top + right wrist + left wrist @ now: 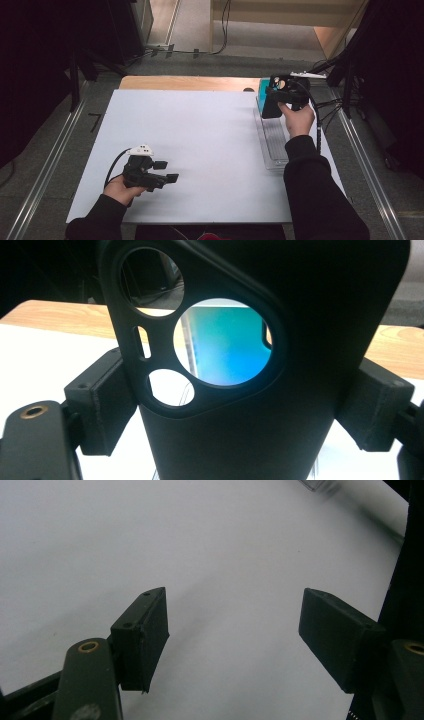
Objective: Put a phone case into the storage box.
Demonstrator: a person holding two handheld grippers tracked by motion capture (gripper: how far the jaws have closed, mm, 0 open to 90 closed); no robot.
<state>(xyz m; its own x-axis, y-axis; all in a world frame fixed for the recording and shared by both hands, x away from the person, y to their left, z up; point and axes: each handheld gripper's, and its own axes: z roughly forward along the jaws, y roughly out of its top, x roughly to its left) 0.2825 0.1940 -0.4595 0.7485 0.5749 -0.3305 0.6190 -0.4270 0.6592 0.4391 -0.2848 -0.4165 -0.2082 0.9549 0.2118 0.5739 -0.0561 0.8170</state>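
Gripping: a black phone case [260, 390] is clamped by its two side edges between the pads of the right tool [250, 405].
Case position: it is held upright above the far end of a clear tray [274, 150] at the right edge of the white tabletop [200, 135], with a teal item [262, 90] just behind it.
Left tool [165, 171]: it is held low over the near left of the tabletop, with its jaws spread apart and nothing between them.

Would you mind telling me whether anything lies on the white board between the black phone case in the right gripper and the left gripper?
Nothing visible does. The right gripper holds the phone case over the clear tray at the board's right edge; the white board between it and the open left gripper is bare.
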